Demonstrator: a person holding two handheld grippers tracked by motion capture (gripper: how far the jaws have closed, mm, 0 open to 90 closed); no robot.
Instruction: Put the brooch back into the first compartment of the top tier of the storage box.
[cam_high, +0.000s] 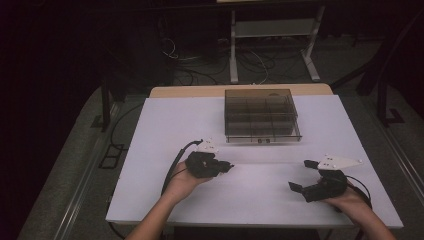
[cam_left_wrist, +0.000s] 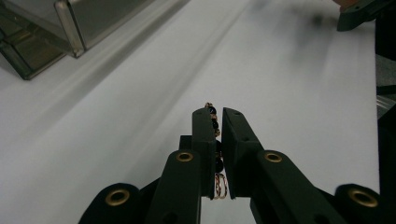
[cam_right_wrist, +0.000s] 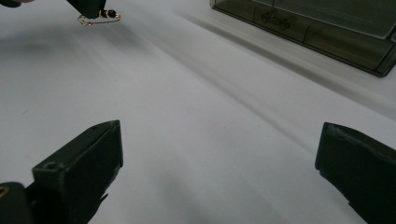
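- Since the left gripper (cam_left_wrist: 214, 123) has its jaws pressed together on a small beaded piece of jewellery (cam_left_wrist: 214, 122) with gold wire loops, the first care, as I judge it, is to keep that pinch steady; the piece is thin and could slip or bend if the squeeze changes.
- Seen from the right gripper view, the jewellery (cam_right_wrist: 99, 17) hangs from the tip of the left jaws just above the white counter (cam_high: 165, 125), so it should travel clear of the surface, not drag on it.
- To the other side, the right gripper (cam_high: 303, 175) rests near the counter's front edge with its jaws spread wide and nothing between them, well apart from the left one; it can wait there or come in to steady the box.
- Farther off, the smoky clear compartment box (cam_high: 261, 115) sits at the back of the counter. The likely step is carrying the piece to one of its cells, so approach from above, centre over a single compartment and release low.
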